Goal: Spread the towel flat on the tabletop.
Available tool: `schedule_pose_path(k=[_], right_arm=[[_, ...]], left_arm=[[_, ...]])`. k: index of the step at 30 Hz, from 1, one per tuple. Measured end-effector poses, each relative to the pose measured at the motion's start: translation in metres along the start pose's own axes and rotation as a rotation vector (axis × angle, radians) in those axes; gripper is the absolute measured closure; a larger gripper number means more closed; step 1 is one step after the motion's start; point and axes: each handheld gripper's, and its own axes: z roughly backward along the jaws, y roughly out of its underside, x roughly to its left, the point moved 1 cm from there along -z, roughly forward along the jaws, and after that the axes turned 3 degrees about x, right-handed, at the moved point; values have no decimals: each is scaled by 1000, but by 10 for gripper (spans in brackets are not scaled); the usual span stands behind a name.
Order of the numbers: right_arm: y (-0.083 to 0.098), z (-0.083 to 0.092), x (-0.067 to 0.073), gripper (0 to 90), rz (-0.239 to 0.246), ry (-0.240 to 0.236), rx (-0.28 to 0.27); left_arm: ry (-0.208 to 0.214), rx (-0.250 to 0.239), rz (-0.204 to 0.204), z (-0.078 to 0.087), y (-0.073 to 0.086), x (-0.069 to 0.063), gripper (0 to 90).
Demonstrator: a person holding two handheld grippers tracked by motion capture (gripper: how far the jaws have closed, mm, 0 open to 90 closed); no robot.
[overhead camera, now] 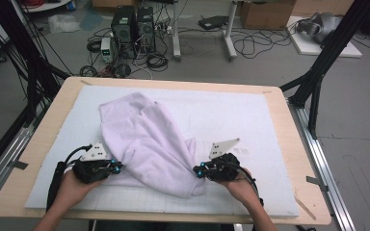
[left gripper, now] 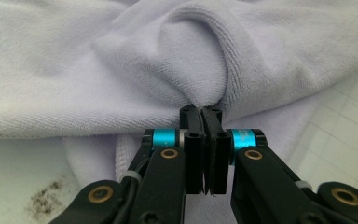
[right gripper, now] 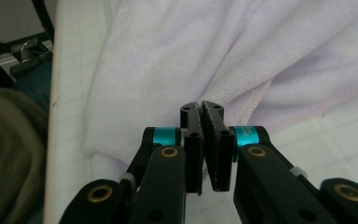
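1. Table point(overhead camera: 43, 126): pale wood top, under both claws, covered nearly edge to edge by a white mat.
2. White mat point(overhead camera: 250, 120): faint grid lines. In the left gripper view a dark speckled stain point(left gripper: 44, 200) lies on it, down and to the left of the jaws.
3. Lavender towel point(overhead camera: 144, 139): rumpled, lying on the mat between the two claws and running away from them toward the far left of the table. Its near end sits directly between the claw tips.
4. Left gripper point(overhead camera: 117, 167): held in the person's left hand point(overhead camera: 72, 187), at the towel's near-left edge. In the left gripper view point(left gripper: 200, 114) the jaws stand pressed together, with a puckered fold of towel pinched at their tips; the cloth bulges up and over just beyond the jaws.
5. Right gripper point(overhead camera: 197, 170): held in the right hand point(overhead camera: 243, 187), at the towel's near-right edge. In the right gripper view point(right gripper: 201, 109) the jaws meet at the tips, clamped on the towel's hemmed edge; the hem runs off up and to the right of the jaws.
6. Grey three-cornered plates top both claws.
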Motion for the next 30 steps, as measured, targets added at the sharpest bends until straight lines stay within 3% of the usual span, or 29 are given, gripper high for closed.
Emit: schedule_pose_path(k=[7,8,9,10,11,12,13,14,18,21,24,25,28,29,30], right_arm=[[18,11,15,868,-21,0,4],[18,12,16,866,-24,6,-1],[17,13,15,858,-27,8,-5],[16,13,13,825,-24,20,-11],[14,13,11,791,-31,25,-23],[9,12,8,698,-33,19,-34],[9,12,8,698,-33,19,-34],[5,9,6,646,-26,36,-42],[2,2,1,543,-39,58,-47],[0,-8,-5,513,-59,73,-32],[0,-14,-6,534,-60,70,-20],[1,-18,-5,557,-66,64,-17],[4,-27,-2,668,-60,63,4],[4,-27,-2,668,-60,63,4],[4,-28,-1,735,-60,60,1]], left_arm=[[18,-28,-17,14,2,-9,840],[14,-35,-8,15,0,-8,740],[6,-38,1,15,-2,-8,579],[-4,-41,-2,17,-4,-6,579],[-9,-47,10,17,-6,-5,520],[-13,-53,18,17,-7,-3,458],[-21,-54,21,16,-9,-1,458],[-31,-55,25,15,-10,0,404],[-43,-37,39,1,-12,5,370],[-31,11,37,-17,-11,7,406],[-23,35,31,-24,-9,5,594],[-27,34,30,-25,-8,4,594],[-23,28,37,-23,-7,5,737],[-19,28,40,-22,-6,5,737],[-19,31,40,-20,-6,5,761]])
